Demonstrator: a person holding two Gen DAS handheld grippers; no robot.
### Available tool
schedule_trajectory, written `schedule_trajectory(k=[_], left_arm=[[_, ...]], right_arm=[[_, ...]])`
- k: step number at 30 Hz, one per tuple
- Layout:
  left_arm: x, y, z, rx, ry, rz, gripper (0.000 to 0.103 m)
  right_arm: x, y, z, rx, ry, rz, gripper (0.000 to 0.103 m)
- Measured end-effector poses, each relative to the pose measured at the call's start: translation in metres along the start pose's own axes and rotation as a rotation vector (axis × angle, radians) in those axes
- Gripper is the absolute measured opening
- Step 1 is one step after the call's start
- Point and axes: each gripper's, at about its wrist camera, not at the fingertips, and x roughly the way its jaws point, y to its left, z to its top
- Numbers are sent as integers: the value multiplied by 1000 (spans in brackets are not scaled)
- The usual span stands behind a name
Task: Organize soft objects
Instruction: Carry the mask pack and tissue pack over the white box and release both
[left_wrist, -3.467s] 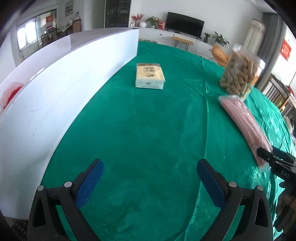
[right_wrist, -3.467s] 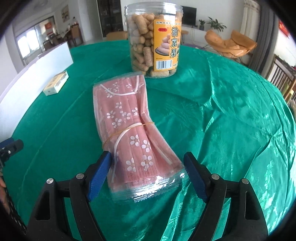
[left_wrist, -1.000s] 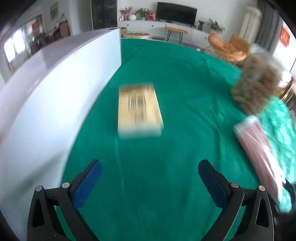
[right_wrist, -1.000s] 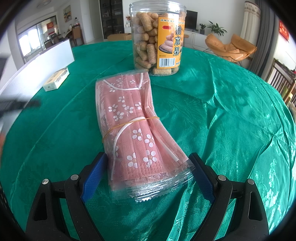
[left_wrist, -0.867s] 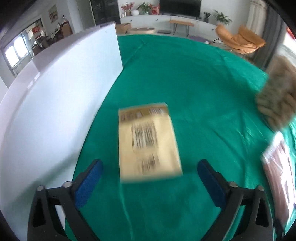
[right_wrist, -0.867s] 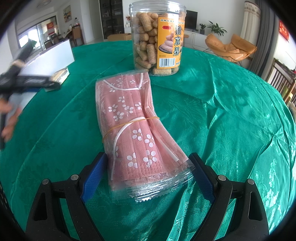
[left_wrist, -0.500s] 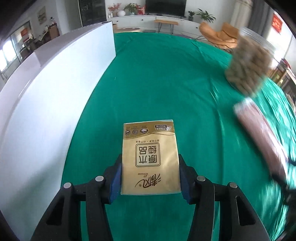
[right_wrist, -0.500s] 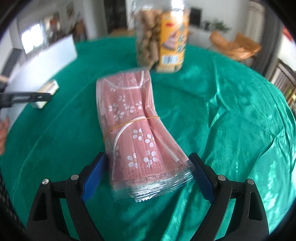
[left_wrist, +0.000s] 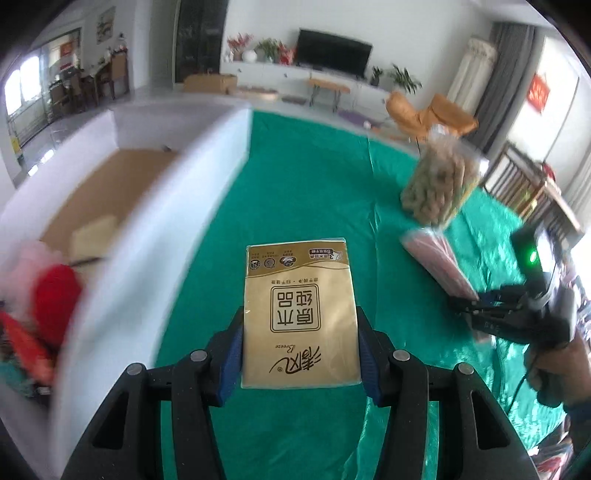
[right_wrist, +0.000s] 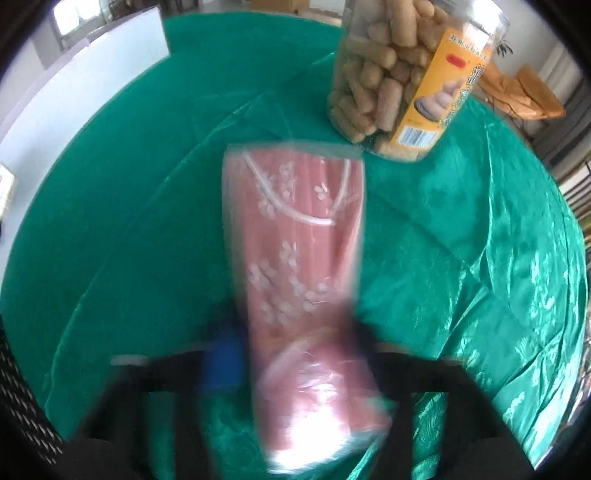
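The left gripper (left_wrist: 300, 352) has the tissue pack (left_wrist: 298, 314) between its two fingers, above the tablecloth (left_wrist: 306, 188). To its left stands the box (left_wrist: 184, 192); inside the box lie a small pack (left_wrist: 92, 238) toward the middle and soft items (left_wrist: 48, 291) at the near end. To the right of the tissue pack, farther off, the snack jar (left_wrist: 441, 184) stands on the tablecloth. The mask packet (right_wrist: 295, 266) extends forward from between the fingers of the right gripper (right_wrist: 295, 362), with the jar beyond its far end and to the right. The box lies far to the left in the right wrist view.
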Motion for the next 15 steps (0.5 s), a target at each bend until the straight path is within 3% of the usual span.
schedule_trajectory(k=[3, 6, 11, 14, 15], left_arm=[[-35, 35, 14, -59, -31, -9, 53], [-69, 76, 34, -95, -88, 59, 53], [-99, 160, 52, -208, -120, 217, 53], [-100, 200, 46, -248, -94, 317, 56], [-97, 211, 42, -255, -81, 337, 61]], right_arm=[[-31, 12, 8, 11, -62, 49, 22], [-88, 42, 37, 7, -187, 172, 22], [-170, 140, 105, -121, -332, 325, 23], [-187, 209, 133, -217, -360, 374, 23], [-187, 228, 139, -245, -366, 383, 24]])
